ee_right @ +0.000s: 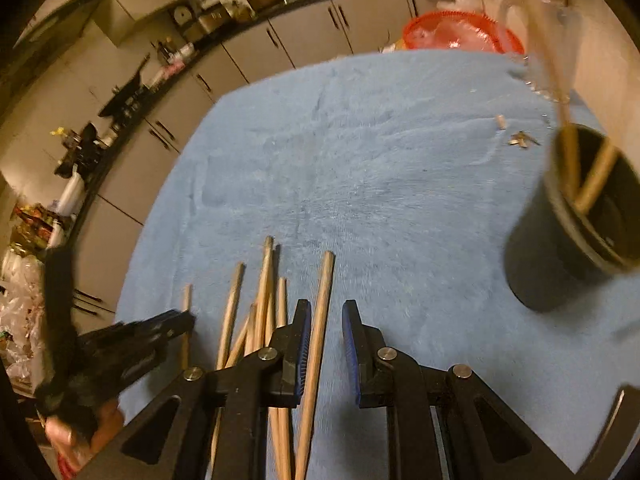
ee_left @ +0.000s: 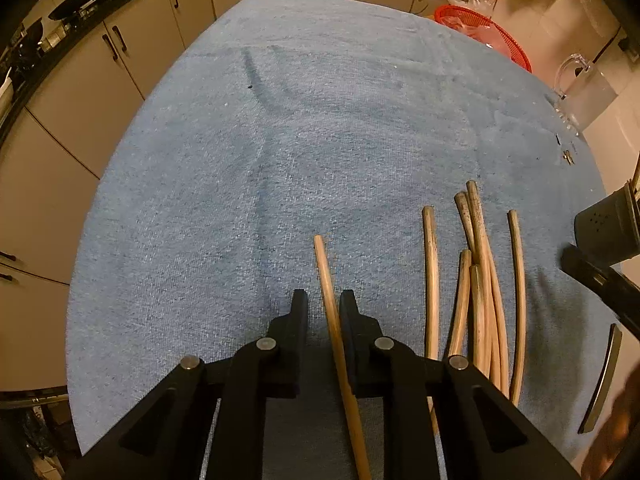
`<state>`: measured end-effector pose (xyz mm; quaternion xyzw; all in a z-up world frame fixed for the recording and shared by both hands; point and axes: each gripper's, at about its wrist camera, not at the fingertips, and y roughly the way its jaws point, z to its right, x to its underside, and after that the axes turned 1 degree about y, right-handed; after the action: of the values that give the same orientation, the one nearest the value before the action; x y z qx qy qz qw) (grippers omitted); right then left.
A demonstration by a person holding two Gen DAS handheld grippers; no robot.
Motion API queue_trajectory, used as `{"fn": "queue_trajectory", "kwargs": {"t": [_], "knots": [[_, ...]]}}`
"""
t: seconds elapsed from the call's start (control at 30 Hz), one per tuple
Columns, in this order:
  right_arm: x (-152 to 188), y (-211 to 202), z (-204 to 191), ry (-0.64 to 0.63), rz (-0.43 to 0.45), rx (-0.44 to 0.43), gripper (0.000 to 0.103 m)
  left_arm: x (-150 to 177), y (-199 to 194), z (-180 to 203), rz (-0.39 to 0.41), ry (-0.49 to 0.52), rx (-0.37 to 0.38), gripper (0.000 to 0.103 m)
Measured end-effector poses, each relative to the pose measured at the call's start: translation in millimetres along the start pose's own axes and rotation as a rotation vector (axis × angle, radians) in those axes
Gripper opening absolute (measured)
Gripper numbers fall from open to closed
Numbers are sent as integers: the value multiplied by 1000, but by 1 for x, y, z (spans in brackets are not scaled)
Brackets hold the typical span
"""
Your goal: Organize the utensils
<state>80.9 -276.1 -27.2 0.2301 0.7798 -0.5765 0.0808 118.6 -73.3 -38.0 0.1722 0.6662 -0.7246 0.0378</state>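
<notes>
Left wrist: pale wooden chopstick (ee_left: 329, 292) between spread left gripper (ee_left: 323, 300) fingers.

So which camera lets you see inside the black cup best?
The right wrist view. There the black cup tips its open mouth toward the camera, so you can see chopsticks standing inside. The left wrist view catches only a dark sliver of the cup at the right edge, with its inside hidden.

Open towel (ee_left: 280, 160) beyond chopsticks (ee_left: 480, 280)
</notes>
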Motion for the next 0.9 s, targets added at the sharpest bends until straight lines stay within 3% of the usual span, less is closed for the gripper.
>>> {"fn": "queue_trajectory", "kwargs": {"t": [0.3, 0.4, 0.5, 0.6, 0.9], "knots": [[-20, 48, -14, -44, -80, 104, 18, 1, -1, -12, 6, 17, 4, 17], [-20, 54, -27, -122, -69, 170, 18, -5, 2, 0, 17, 25, -27, 11], [-18, 54, -31, -146, -58, 195, 9, -7, 1, 3, 41, 33, -8, 7], [-14, 39, -26, -109, -9, 142, 9, -4, -7, 1, 69, 40, 40, 6], [14, -75, -32, -117, 298, 10, 8, 6, -88, -11, 277, 38, 106, 6]]}}
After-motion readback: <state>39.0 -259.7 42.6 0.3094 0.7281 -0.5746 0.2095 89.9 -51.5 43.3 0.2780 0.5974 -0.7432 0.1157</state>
